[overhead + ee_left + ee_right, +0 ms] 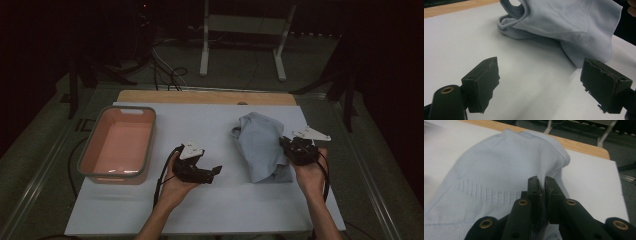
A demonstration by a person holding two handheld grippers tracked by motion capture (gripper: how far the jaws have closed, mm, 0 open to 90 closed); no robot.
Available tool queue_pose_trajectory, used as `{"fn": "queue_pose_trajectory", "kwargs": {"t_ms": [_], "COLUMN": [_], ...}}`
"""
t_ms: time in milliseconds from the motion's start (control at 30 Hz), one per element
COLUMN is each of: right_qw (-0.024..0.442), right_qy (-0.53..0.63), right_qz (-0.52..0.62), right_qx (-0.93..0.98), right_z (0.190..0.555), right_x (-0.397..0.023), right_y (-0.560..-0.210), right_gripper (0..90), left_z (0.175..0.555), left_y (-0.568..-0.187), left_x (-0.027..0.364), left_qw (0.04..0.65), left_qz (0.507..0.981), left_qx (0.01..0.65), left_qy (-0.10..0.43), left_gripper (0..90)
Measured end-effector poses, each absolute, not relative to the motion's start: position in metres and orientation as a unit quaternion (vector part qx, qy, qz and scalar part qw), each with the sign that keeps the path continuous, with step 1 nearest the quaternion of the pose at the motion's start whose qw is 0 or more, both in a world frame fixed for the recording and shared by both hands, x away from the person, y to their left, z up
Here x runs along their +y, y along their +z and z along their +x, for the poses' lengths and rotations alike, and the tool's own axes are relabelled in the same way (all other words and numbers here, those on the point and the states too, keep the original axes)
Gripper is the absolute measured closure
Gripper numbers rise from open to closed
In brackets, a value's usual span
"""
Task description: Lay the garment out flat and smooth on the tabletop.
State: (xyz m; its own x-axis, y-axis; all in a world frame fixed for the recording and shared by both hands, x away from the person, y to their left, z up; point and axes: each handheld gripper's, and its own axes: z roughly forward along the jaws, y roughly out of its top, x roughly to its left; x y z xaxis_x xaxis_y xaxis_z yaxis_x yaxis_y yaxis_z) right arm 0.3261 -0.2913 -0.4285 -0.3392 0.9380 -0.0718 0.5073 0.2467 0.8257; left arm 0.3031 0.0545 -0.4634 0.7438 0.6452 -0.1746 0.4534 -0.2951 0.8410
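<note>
Holding the light-blue sweater point(260, 145) right of centre, keep your right gripper point(541, 185) pinched on its edge, bringing the wide-open, empty left gripper point(212, 172) across before lifting.

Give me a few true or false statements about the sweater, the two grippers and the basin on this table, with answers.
1. The right gripper is clamped on the light blue sweater. True.
2. The left gripper holds the sweater too. False: its jaws stand open over the bare white table cover.
3. The pink basin holds the sweater. False: the sweater lies on the cover, to the basin's right.
4. The basin stands left of both grippers in the high view. True.
</note>
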Motion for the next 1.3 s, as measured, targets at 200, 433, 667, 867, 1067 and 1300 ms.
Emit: {"fn": "queue_pose_trajectory", "kwargs": {"t_ms": [200,433,667,867,1067,1300], "right_qw": [0.297,0.301,0.300,0.300,0.299,0.299], "right_qy": [0.370,0.373,0.374,0.376,0.377,0.379], "right_qz": [0.506,0.512,0.511,0.513,0.513,0.516], "right_qx": [0.720,0.713,0.714,0.711,0.710,0.708], "right_z": [0.322,0.321,0.322,0.322,0.322,0.322], "right_x": [-0.305,-0.313,-0.313,-0.316,-0.318,-0.319], "right_y": [-0.430,-0.429,-0.432,-0.431,-0.431,-0.430], "right_gripper": [83.7,83.5,83.2,83.2,83.2,83.2], "left_z": [0.302,0.296,0.292,0.290,0.290,0.290], "left_y": [-0.465,-0.469,-0.477,-0.486,-0.489,-0.491], "left_x": [0.048,0.032,0.004,-0.017,-0.035,-0.051], "left_qw": [0.482,0.481,0.473,0.470,0.468,0.473], "left_qz": [0.803,0.809,0.824,0.832,0.837,0.838], "left_qx": [0.337,0.326,0.303,0.290,0.278,0.271], "left_qy": [0.096,0.089,0.073,0.058,0.053,0.042], "left_gripper": [16.1,16.2,16.9,18.5,20.2,21.8]}}
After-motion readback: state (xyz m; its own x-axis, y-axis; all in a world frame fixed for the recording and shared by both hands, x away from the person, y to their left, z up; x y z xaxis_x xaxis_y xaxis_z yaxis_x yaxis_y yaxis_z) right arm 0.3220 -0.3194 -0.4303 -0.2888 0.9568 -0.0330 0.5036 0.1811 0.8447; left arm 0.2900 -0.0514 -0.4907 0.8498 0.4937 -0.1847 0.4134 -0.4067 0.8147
